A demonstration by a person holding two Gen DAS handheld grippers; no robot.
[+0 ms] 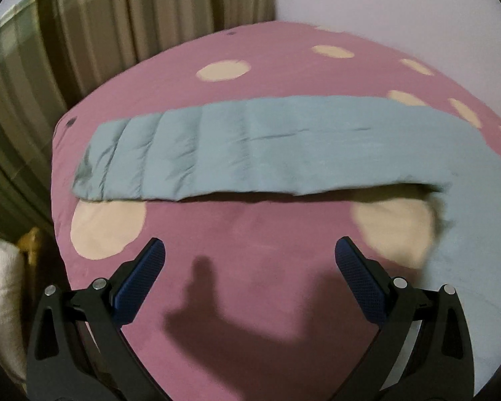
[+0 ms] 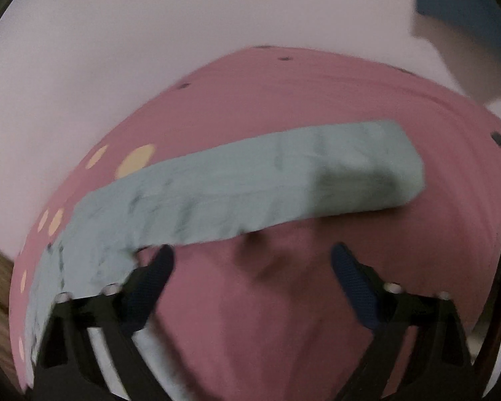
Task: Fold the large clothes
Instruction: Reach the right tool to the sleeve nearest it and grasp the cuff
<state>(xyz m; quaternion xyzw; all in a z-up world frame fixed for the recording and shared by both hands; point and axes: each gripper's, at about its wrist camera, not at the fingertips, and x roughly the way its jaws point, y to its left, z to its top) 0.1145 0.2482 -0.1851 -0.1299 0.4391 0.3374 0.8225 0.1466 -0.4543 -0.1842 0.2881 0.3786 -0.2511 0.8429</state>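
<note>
Overhead, the left claw [image 1: 249, 257] hangs above the pink bed cover [image 1: 250, 234] with its two blue-padded fingers [image 1: 143, 284] spread wide apart and nothing between them; its shadow falls on the cover just below. The right claw [image 2: 252, 264] is likewise held over the bed cover [image 2: 267, 317], fingers well apart and gripping nothing, its left finger [image 2: 150, 284] just beside the near edge of the garment.

One garment is in view: a single pale blue quilted piece [image 1: 250, 153], folded into a long narrow band. It lies flat on the bed, its long axis running left to right across both views. In the left wrist view one short end sits near the left edge of the bed, and the right part widens and curves down toward the camera. In the right wrist view the blue piece [image 2: 250, 187] has its squared end pointing right, and the band curves down at the left. Cream dots [image 1: 223, 70] pattern the cover. Striped curtains [image 1: 83, 33] hang behind the bed on the left.
</note>
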